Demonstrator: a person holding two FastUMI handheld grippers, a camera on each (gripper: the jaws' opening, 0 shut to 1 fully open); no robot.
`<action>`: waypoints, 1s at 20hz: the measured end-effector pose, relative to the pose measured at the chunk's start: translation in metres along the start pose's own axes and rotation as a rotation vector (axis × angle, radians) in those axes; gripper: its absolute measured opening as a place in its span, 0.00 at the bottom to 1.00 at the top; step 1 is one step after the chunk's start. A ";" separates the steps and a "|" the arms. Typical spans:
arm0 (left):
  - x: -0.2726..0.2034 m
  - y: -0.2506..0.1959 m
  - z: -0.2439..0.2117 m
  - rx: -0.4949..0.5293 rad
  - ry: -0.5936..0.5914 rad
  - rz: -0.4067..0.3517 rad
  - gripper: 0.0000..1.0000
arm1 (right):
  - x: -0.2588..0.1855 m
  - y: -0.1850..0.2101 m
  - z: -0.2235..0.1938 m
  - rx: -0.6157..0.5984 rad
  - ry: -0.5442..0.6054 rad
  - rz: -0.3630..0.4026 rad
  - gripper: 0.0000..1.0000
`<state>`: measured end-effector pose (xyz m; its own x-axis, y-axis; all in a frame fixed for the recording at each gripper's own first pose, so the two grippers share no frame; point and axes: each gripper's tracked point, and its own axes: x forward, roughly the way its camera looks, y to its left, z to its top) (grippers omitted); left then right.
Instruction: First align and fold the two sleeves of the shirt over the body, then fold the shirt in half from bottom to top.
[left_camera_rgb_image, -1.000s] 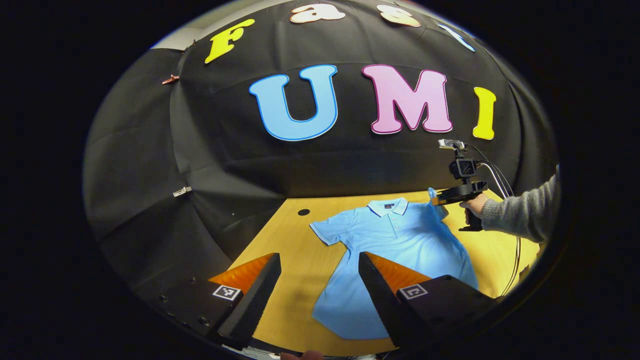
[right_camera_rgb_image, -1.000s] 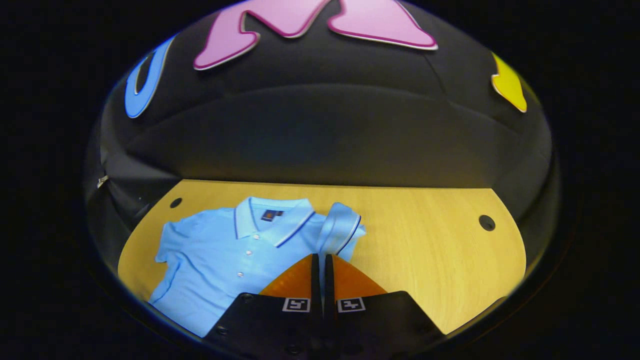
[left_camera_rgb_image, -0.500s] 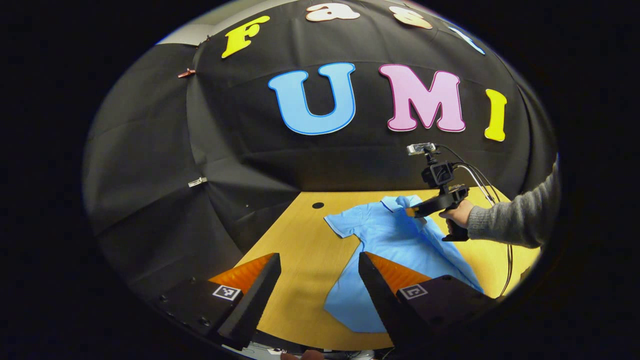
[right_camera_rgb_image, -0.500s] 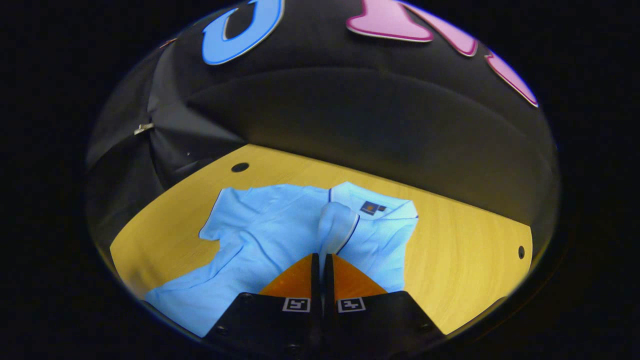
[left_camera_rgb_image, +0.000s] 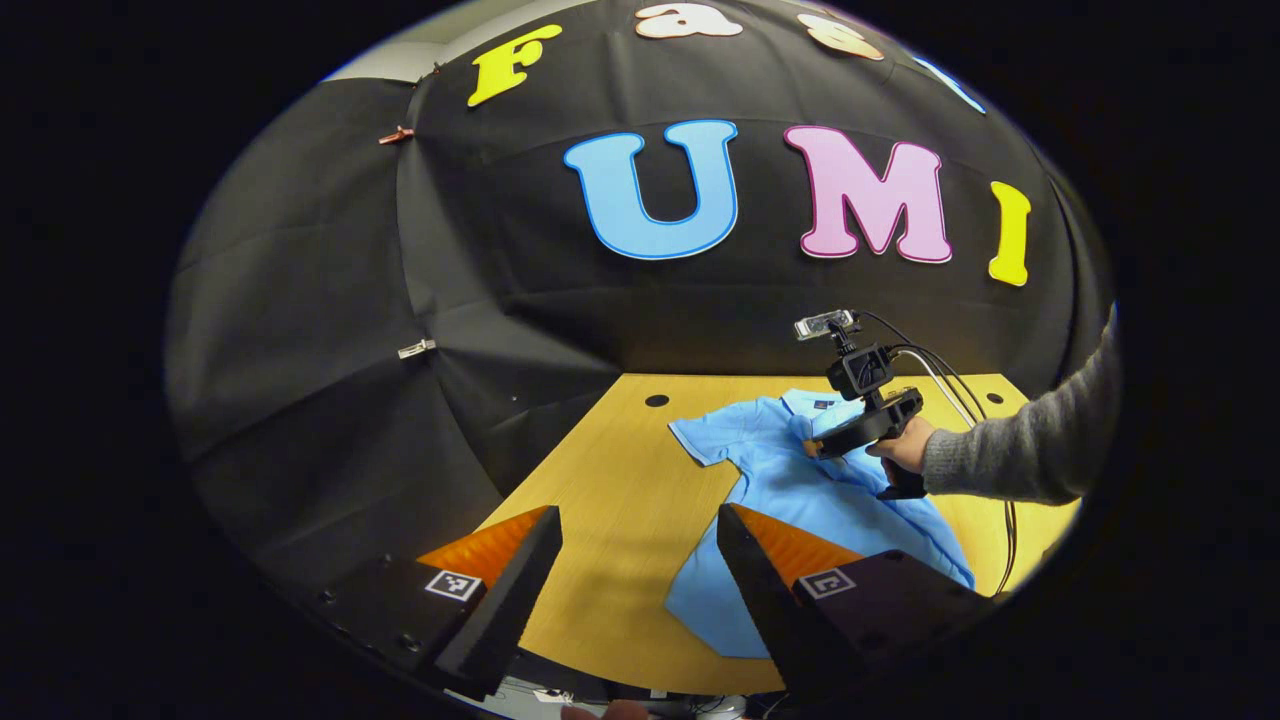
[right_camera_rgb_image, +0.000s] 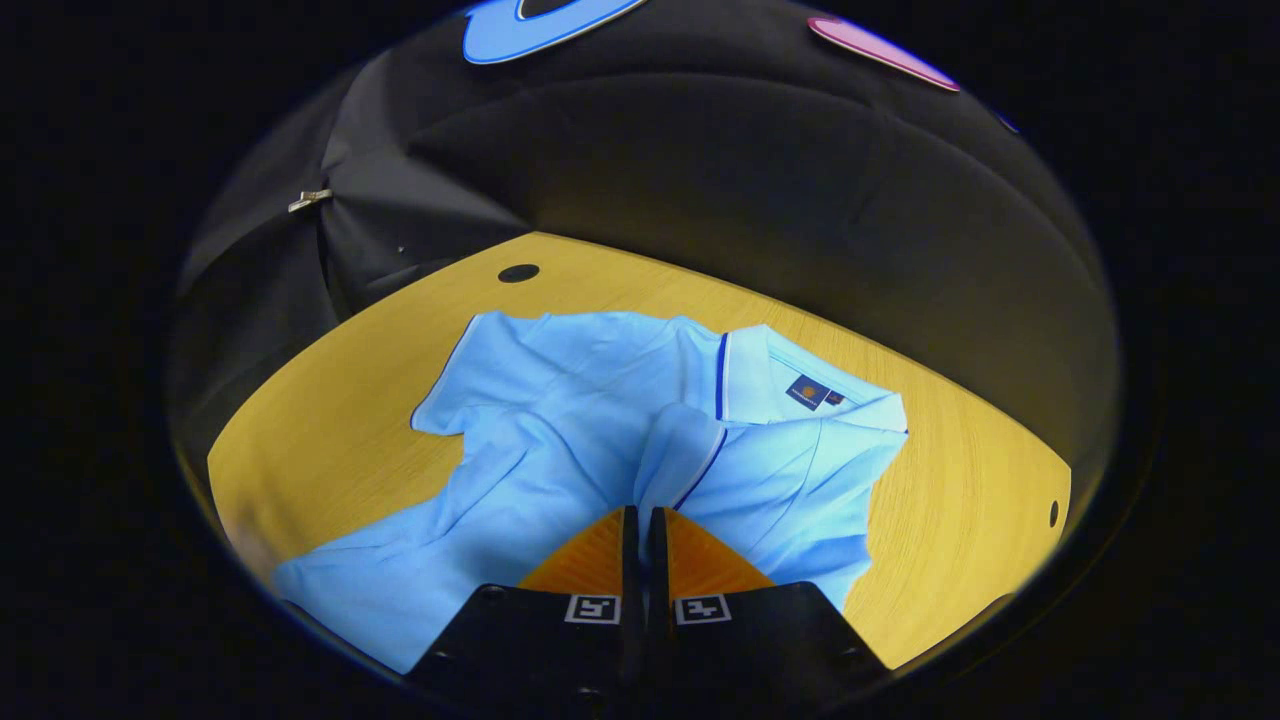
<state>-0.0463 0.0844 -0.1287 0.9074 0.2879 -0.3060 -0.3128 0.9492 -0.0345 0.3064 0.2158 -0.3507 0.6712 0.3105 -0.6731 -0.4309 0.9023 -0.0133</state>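
A light blue polo shirt (right_camera_rgb_image: 560, 400) lies face up on the yellow wooden table (right_camera_rgb_image: 330, 450), collar toward the booth's wall. My right gripper (right_camera_rgb_image: 640, 512) is shut on one sleeve (right_camera_rgb_image: 680, 450), holding its dark-trimmed cuff over the chest, below the collar (right_camera_rgb_image: 790, 385). The other sleeve (right_camera_rgb_image: 470, 370) lies spread flat. In the left gripper view the shirt (left_camera_rgb_image: 800, 500) lies ahead to the right, and the right gripper (left_camera_rgb_image: 815, 450), held by a hand (left_camera_rgb_image: 900, 445), hovers over it. My left gripper (left_camera_rgb_image: 638, 525) stands open above the table's near edge, left of the shirt's hem, with nothing between its fingers.
The table has a round cable hole (right_camera_rgb_image: 518, 272) at the far left corner and another (right_camera_rgb_image: 1053, 513) at the right. A grey sleeve (left_camera_rgb_image: 1010, 455) reaches in from the right. Cables (left_camera_rgb_image: 960, 370) trail from the right gripper. Black cloth walls the table's back and left.
My right gripper has carried the sleeve leftward from the shirt's side onto the chest, and lower. The left gripper view has shifted a little, jaws still open.
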 end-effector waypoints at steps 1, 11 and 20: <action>0.001 -0.001 0.001 0.000 -0.001 -0.002 0.99 | 0.001 0.000 -0.002 -0.002 0.008 -0.001 0.05; 0.031 -0.015 0.002 -0.005 0.013 -0.058 0.99 | 0.006 0.000 -0.007 0.080 0.016 -0.001 0.22; 0.137 -0.045 0.025 0.016 0.006 -0.143 0.99 | -0.004 0.016 0.007 0.153 -0.084 0.075 0.79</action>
<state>0.0989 0.0838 -0.1450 0.9408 0.1489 -0.3046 -0.1758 0.9824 -0.0626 0.3013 0.2309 -0.3427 0.6911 0.3967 -0.6042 -0.3889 0.9087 0.1518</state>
